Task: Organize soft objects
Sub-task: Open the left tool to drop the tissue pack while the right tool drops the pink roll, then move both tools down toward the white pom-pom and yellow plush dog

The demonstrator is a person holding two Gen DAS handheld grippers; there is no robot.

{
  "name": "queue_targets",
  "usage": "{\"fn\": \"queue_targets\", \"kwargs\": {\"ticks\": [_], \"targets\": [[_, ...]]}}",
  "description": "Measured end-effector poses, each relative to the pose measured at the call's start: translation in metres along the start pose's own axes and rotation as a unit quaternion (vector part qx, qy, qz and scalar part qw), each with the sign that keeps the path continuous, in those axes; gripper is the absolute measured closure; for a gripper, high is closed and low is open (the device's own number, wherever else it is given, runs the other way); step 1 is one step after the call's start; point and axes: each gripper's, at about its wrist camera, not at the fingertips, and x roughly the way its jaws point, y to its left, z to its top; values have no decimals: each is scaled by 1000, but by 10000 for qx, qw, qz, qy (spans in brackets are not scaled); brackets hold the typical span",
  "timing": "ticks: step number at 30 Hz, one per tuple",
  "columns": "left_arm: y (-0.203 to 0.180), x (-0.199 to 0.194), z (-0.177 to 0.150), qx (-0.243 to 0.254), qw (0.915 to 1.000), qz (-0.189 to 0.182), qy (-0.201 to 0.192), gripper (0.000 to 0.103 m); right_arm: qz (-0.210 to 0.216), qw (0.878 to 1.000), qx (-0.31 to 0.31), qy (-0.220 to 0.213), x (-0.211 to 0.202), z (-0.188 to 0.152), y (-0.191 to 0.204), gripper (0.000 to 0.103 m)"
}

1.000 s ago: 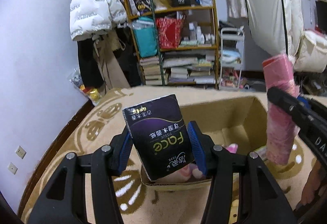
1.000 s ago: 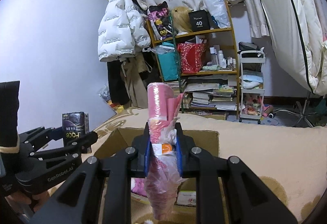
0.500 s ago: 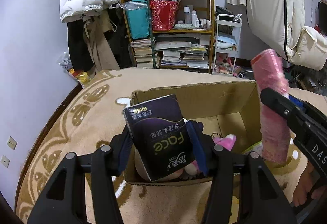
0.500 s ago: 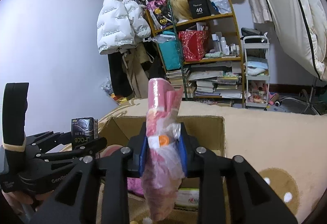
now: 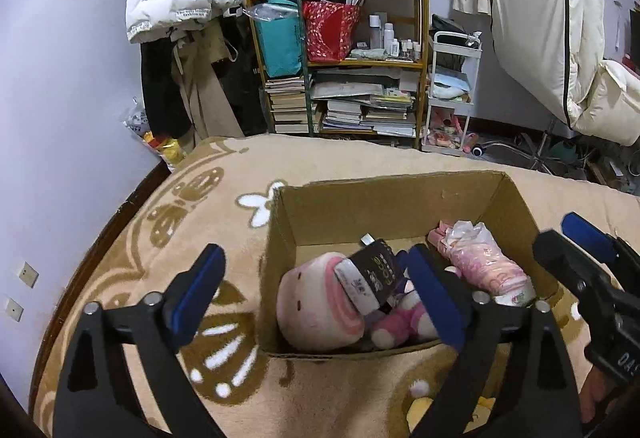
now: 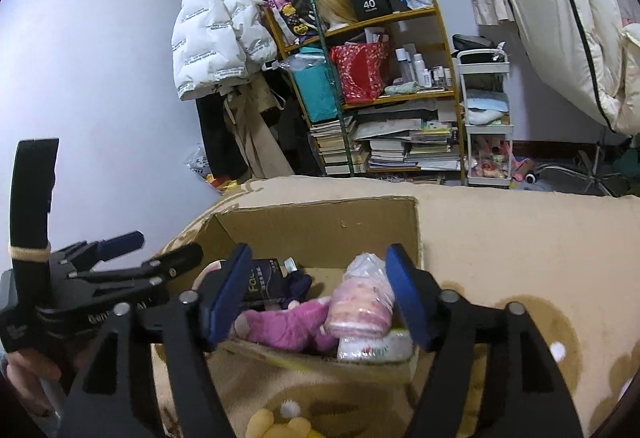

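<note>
A: How are the hands set?

B: Both grippers tilt down over the box on the bed. The left gripper is opening, jaws wide, nothing between the pads. The right gripper is opening too, pads clear of the pink roll below them.

A: Where's the tissue pack?

B: In the box, leaning on the round plush, long axis slanting up toward the box's far wall.

A: And the roll?

B: By the box's right wall, long axis toward the far wall. Only the right view shows a hand gripping the left gripper's handle; the left view shows the round plush's face.
</note>
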Motion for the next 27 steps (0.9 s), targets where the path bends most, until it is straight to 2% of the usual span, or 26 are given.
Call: {"fn": "queue_targets", "kwargs": {"ticks": [2, 5, 11, 15, 18, 27], "targets": [[4, -8, 1, -42, 10000, 43, 42, 8, -110, 9999, -55, -26, -7, 2, 1, 8], [11, -18, 1, -130, 9998, 19, 132, 5, -153, 9999, -48, -38, -20, 4, 4, 0], [26, -48, -19, -538, 9974, -224, 427, 5, -130, 9998, -93, 85, -43, 3, 13, 0], [23, -67, -37, -403, 9978, -122, 520, 5, -81, 9996, -100, 250, -58, -5, 20, 0], [23, -83, -51, -423, 9969, -194, 642, 5, -49, 9991, -18, 410, -70, -16, 24, 0], [27, -117, -89, -466, 9956, -41, 812, 5, -109, 9953, -47, 961, -93, -48, 35, 0]]}}
